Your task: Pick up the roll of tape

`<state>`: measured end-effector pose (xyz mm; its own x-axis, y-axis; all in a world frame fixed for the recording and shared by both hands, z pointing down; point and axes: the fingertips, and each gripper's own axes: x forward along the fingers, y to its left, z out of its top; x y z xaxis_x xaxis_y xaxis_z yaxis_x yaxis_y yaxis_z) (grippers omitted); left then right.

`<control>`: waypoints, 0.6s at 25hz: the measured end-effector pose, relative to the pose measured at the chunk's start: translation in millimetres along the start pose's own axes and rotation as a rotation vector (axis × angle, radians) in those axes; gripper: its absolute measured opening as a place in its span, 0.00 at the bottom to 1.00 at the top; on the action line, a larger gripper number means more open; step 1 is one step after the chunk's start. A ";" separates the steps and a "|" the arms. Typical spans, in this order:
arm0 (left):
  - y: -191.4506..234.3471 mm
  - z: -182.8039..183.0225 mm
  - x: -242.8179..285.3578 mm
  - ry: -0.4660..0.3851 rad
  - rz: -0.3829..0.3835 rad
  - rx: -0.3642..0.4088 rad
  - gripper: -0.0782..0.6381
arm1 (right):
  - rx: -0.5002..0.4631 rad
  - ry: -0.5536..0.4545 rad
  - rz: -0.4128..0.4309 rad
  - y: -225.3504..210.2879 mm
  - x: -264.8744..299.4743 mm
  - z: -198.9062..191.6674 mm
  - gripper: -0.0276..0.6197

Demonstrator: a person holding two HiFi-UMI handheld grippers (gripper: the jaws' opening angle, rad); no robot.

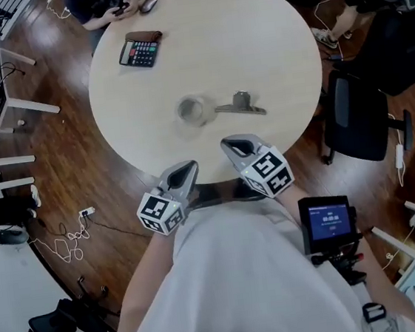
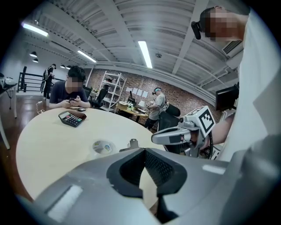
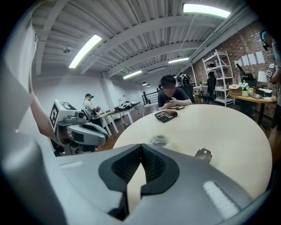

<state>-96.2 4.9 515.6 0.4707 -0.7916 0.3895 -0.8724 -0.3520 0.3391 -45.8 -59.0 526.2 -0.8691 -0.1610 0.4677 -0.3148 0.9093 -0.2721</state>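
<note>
The roll of tape (image 1: 191, 111), clear with a pale core, lies flat near the middle of the round cream table (image 1: 267, 36). It also shows in the left gripper view as a tape roll (image 2: 102, 147) and in the right gripper view as a tape roll (image 3: 159, 140). Both grippers hover over the table's near edge, short of the roll. My left gripper (image 1: 187, 170) is shut and empty, its tips (image 2: 144, 149) touching. My right gripper (image 1: 235, 146) is also shut and empty, its jaws meeting at the tip (image 3: 141, 145).
A metal bracket (image 1: 239, 106) lies just right of the tape. A calculator (image 1: 139, 52) and a mouse (image 1: 148, 4) sit at the far side, where a seated person (image 2: 70, 90) holds a phone. An office chair (image 1: 358, 118) stands right of the table.
</note>
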 end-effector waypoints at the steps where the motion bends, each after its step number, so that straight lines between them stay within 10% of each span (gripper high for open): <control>1: 4.8 1.0 -2.8 0.002 -0.007 0.013 0.12 | -0.002 0.007 -0.005 2.2 6.8 2.7 0.05; 15: 100.8 17.5 -39.2 0.069 -0.169 0.230 0.12 | 0.011 0.033 -0.122 49.7 90.2 52.9 0.05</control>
<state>-204.9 -8.4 519.6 0.6131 -0.6791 0.4038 -0.7839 -0.5865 0.2038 -160.0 -48.6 510.5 -0.8108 -0.2573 0.5257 -0.4219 0.8794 -0.2204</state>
